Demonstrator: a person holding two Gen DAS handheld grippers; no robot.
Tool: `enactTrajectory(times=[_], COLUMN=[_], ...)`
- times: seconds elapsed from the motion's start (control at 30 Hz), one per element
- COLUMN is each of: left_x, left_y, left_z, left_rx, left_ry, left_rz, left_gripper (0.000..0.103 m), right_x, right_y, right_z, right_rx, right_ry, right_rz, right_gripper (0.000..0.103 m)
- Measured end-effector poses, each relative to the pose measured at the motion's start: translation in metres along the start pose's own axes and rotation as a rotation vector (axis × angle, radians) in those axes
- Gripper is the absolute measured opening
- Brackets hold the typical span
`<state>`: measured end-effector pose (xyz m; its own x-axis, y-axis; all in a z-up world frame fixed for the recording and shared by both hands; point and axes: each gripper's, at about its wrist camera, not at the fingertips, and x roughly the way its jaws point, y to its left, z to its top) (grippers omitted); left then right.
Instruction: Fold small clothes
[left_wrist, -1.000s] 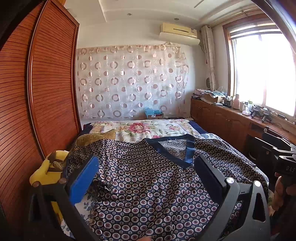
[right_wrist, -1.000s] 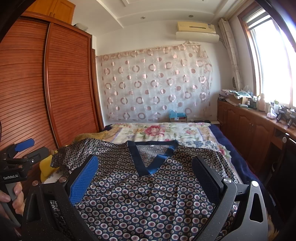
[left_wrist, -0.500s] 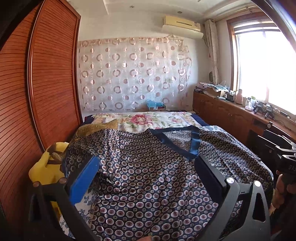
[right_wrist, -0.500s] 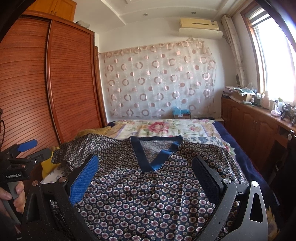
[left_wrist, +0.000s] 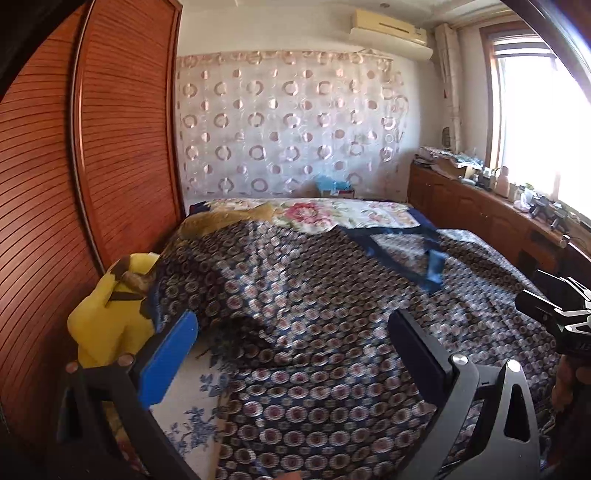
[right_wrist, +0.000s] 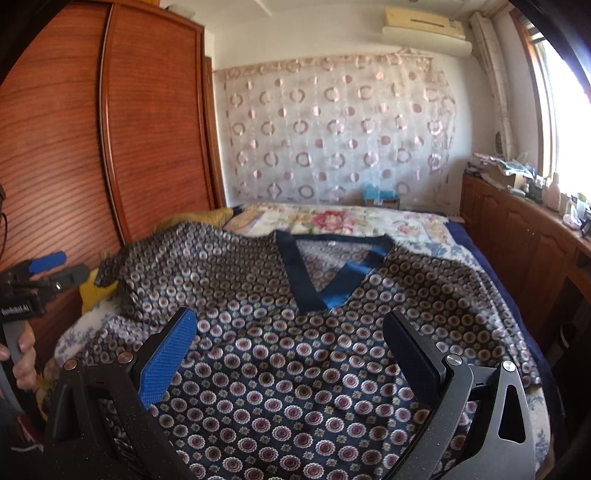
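Both grippers (left_wrist: 295, 350) (right_wrist: 291, 347) agape over patterned top (right_wrist: 295, 369) on bed (right_wrist: 369, 218), wardrobe (right_wrist: 110, 147) left.

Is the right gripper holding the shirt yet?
No: the right gripper is open above the shirt, with no fabric between its pads.

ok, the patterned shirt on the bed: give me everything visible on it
The dark navy shirt printed with small round floral medallions looks like thin, smooth woven fabric. It has a plain blue V-neck band, neckline pointing towards the far wall. It lies spread front-up and unfolded over the floral bedspread, with wrinkles; its left sleeve is bunched, near the yellow plush toy. Both tools, left and right, are open above its lower part, gripping nothing.
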<state>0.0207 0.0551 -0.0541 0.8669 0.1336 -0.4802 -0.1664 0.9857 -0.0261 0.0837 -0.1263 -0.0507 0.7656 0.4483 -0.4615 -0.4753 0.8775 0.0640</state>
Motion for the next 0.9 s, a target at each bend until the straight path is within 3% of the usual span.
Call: enactTrajectory(times=[0.4,0.5,0.7,0.9], left_x=[0.038,0.057,0.078,0.077], left_y=[0.078,0.090,0.117,0.135], left_z=[-0.010,-0.015,-0.024,-0.017], left_rx=[-0.060,-0.023,-0.095,-0.196], left_ry=[0.086,0.154,0.223,0.203], left_rz=[0.047,0.099,0.057,-0.036], left_gripper=[0.103,0.103,0.098,0.094], right_x=[0.044,0.050,0.056,0.063], right_y=[0.010,0.016,0.023,0.020], right_z=[-0.023,-0.025,-0.018,-0.023], right_rx=[-0.032,-0.058,-0.128,-0.118], right_ry=[0.116,0.125,0.108,0.129], right_rz=[0.048,0.049,0.030,0.033], right_gripper=[0.102,0.102,0.102,0.102])
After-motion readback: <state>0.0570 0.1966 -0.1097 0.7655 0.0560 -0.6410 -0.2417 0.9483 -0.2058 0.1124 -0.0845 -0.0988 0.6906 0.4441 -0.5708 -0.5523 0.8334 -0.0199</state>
